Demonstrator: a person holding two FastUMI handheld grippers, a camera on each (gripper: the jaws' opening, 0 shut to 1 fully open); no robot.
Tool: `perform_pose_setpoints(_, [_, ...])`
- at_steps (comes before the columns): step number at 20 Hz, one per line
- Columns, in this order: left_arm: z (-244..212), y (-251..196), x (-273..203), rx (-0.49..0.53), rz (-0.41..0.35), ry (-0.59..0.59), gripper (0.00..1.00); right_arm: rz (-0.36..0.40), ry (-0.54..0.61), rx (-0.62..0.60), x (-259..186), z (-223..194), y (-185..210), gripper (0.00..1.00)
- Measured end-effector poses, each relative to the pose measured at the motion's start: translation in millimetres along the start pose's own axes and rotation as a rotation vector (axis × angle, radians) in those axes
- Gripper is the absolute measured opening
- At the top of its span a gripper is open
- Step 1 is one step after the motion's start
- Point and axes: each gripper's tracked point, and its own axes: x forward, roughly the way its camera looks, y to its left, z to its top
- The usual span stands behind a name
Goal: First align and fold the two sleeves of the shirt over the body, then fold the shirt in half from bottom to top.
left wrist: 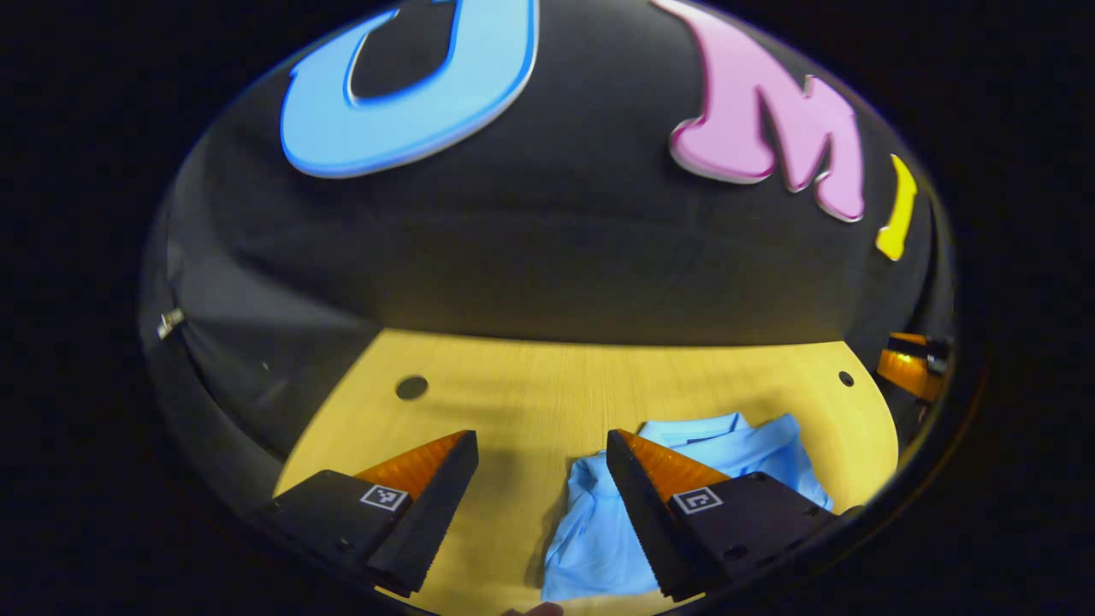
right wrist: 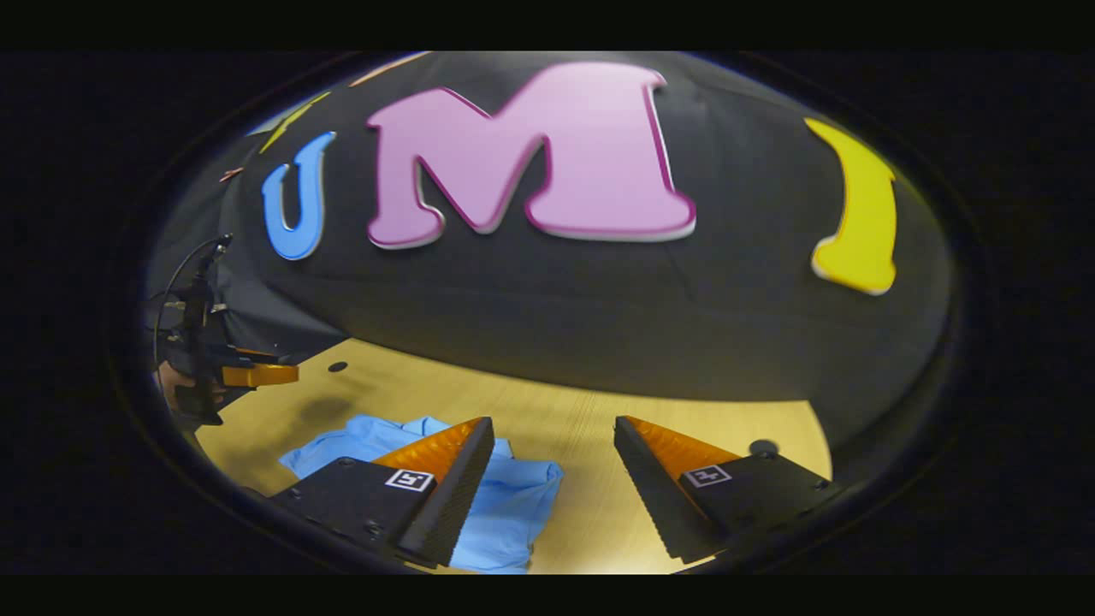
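A light blue shirt lies folded into a compact bundle on the wooden table. In the left gripper view it sits at the lower right, partly behind my left gripper's right finger. My left gripper is open above the table with nothing between its fingers. In the right gripper view the shirt lies at the lower left, partly behind the left finger. My right gripper is open and holds nothing. The left gripper also appears far off at the left of the right gripper view, held by a hand.
The table has small round holes near its far corners. The booth's black cloth wall rises just behind the table's far edge. The other gripper shows at the right rim of the left gripper view.
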Motion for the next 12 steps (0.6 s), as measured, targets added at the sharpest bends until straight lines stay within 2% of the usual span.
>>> perform_pose_setpoints(2, [19.8, -13.9, -67.9, -0.029, -0.021, -0.096, 0.97, -0.043, -0.078, -0.028, -56.5, 36.2, 16.8, 0.92])
perform_pose_setpoints(6, [17.5, -14.9, -199.7, -0.083, -0.061, -0.206, 0.96, -0.094, -0.183, -0.036, -164.1, 74.6, 71.2, 0.97])
perform_pose_setpoints(12, [-4.6, 0.8, -359.7, -0.030, -0.070, -0.349, 0.97, -0.102, -0.332, 0.004, -316.5, 116.9, 141.5, 0.99])
